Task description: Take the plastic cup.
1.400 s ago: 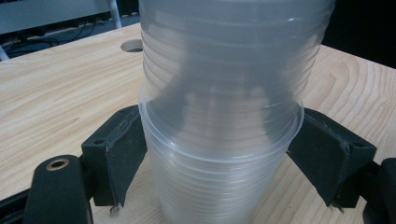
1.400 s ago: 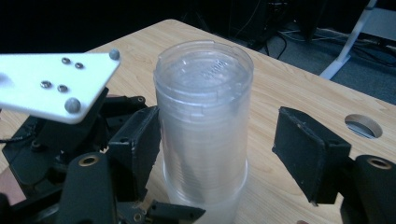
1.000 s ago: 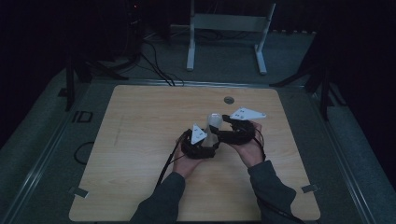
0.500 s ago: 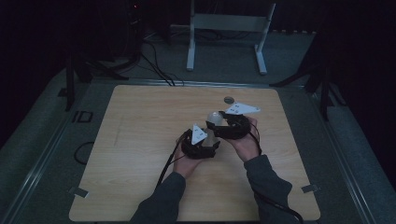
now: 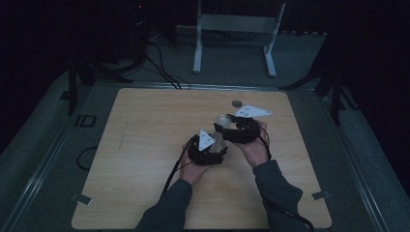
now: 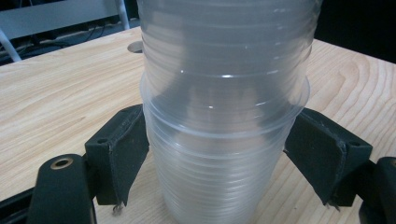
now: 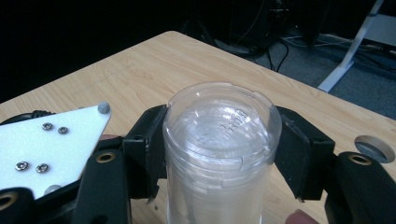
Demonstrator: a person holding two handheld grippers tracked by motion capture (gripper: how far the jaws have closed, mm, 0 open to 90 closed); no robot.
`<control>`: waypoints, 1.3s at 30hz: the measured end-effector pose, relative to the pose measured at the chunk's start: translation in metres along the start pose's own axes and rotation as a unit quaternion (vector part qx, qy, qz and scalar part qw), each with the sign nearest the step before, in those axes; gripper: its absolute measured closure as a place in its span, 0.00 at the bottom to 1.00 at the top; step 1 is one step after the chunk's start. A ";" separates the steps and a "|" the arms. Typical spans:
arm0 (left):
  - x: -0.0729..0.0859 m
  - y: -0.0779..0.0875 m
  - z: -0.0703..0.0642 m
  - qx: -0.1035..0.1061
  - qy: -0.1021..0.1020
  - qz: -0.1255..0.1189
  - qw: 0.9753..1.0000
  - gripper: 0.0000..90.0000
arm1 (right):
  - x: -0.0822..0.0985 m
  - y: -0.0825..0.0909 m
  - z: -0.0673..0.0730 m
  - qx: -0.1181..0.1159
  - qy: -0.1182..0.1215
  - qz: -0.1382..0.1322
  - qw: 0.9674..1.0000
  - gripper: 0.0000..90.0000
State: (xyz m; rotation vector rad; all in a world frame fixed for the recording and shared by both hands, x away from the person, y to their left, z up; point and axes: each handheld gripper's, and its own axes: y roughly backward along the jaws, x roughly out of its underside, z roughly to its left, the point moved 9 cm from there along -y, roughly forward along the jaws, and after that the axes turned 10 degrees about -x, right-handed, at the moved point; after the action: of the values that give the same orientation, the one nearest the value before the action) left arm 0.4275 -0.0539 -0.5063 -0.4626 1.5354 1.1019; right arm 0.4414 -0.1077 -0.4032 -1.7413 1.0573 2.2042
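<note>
**Two grippers hold a stack of clear cups**

A stack of clear plastic cups point(image 5: 220, 129) stands upside down near the middle of the wooden table point(image 5: 145, 145). It is between the two grippers.

The left gripper point(image 5: 207, 151) is low on the stack. In the left gripper view, the cups point(image 6: 224, 112) rise right in the middle, between the two black pads point(image 6: 123, 149). One pad sits on each side of the lower cups. The pads touch the plastic walls, so this gripper is clamped on the stack. The rim of one cup sticks out like a ring just above the pads.

The right gripper point(image 5: 231, 129) is higher up, at the top of the stack. In the right gripper view, the flat bottom of the top cup point(image 7: 219, 126) faces up, with small raised letters on it. The black pads point(image 7: 149, 140) stand on both sides of this cup, right against its wall. Its jaws have just been closing in on the top cup, and now they squeeze it.

The white plate of the left gripper point(image 7: 46, 144) shows at the left in that same view.

A small round hole point(image 5: 237, 103) is in the table, just behind the right gripper. Behind the table stands a white metal frame point(image 5: 237, 24) on the grey floor.
</note>
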 end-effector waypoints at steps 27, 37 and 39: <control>-0.005 0.000 -0.003 0.003 0.008 -0.006 1.000 0.22 | -0.017 0.012 0.002 -0.011 -0.017 -0.029 0.999 0.45; -0.010 0.006 -0.002 0.005 0.014 -0.012 1.000 0.22 | -0.032 0.021 0.004 -0.003 -0.009 -0.037 0.999 0.46; -0.011 0.008 -0.001 0.006 0.015 -0.013 1.000 0.22 | -0.036 0.023 0.005 -0.004 -0.008 -0.041 0.999 0.46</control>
State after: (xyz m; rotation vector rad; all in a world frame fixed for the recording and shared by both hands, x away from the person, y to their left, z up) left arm 0.4237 -0.0540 -0.4933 -0.4920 1.5582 1.0698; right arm 0.4376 -0.1110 -0.3605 -1.7339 0.9576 2.1731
